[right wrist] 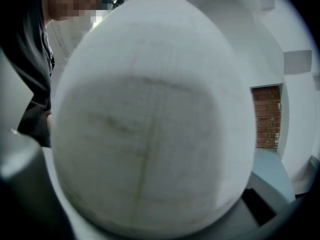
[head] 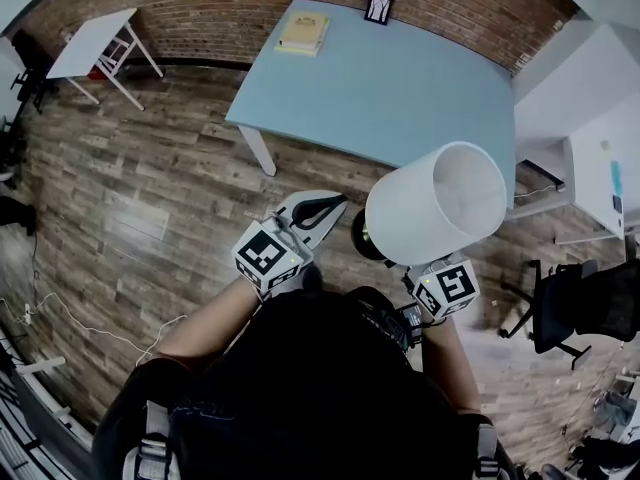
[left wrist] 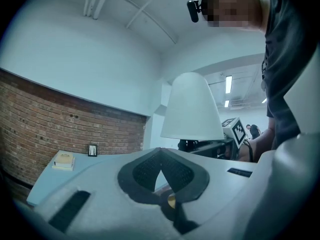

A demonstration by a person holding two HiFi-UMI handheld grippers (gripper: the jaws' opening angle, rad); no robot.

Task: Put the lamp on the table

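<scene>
The lamp has a white drum shade [head: 437, 203] and a dark base [head: 362, 238]; it hangs tilted in the air above the wooden floor, just short of the light blue table [head: 400, 88]. My right gripper [head: 425, 273] sits under the shade with its jaws hidden, holding the lamp up. In the right gripper view the shade [right wrist: 150, 114] fills the picture. My left gripper [head: 335, 206] is beside the lamp's base, shut with nothing in it; its tips [left wrist: 160, 151] meet. From there the shade [left wrist: 191, 109] shows to the right of the table [left wrist: 45, 184].
A stack of books [head: 303, 33] and a small picture frame [head: 378, 8] sit at the table's far edge by the brick wall. A white folding table [head: 95, 43] stands far left, a black office chair [head: 570, 308] and white desk [head: 600, 118] to the right. Cables [head: 40, 313] lie on the floor at the left.
</scene>
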